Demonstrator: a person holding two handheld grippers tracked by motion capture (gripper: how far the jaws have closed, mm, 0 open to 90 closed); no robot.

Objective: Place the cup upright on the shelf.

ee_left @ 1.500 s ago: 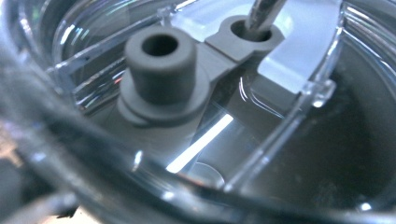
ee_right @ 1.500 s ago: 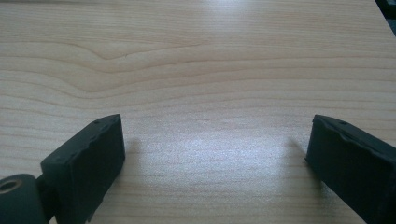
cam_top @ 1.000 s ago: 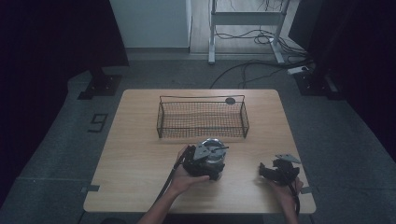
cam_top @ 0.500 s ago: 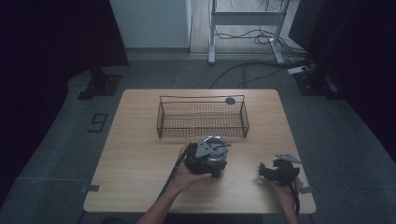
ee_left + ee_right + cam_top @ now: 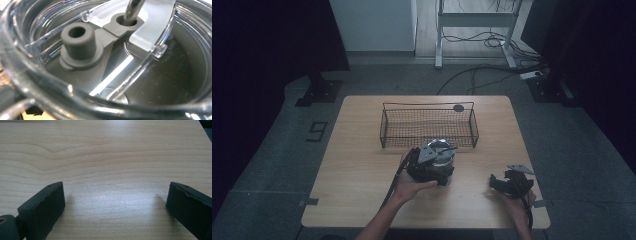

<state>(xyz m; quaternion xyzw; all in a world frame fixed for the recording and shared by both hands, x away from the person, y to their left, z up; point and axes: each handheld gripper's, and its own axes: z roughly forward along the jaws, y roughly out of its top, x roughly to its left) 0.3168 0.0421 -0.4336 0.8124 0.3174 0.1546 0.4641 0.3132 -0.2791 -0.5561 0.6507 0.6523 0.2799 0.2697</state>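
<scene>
The left tool (image 5: pixel 439 162) sits over a clear round container (image 5: pixel 438 150) just in front of the wire basket (image 5: pixel 429 126), near the middle of the desk (image 5: pixel 362 165). In the left gripper view the container lies directly under the tool and very close to it: a transparent lid (image 5: pixel 155 30) with a grey rubber plug (image 5: pixel 78 40) and a grey tab through which a metal straw (image 5: pixel 132 8) passes. The curved clear rim (image 5: pixel 32 82) runs across the bottom of that view. The tool's own jaws are hidden there, and from the high view the tool seems to clasp the container, though the contact itself cannot be made out; whether it pinches the container cannot be told for sure.

The right tool (image 5: pixel 507 182) rests low at the near right part of the desk, well apart from the container. In the right gripper view its two black jaws stand spread wide, with bare wood grain between them and nothing in their span.

The basket stands beyond the left tool, with a small dark disc (image 5: pixel 458 107) at its far right corner.
</scene>
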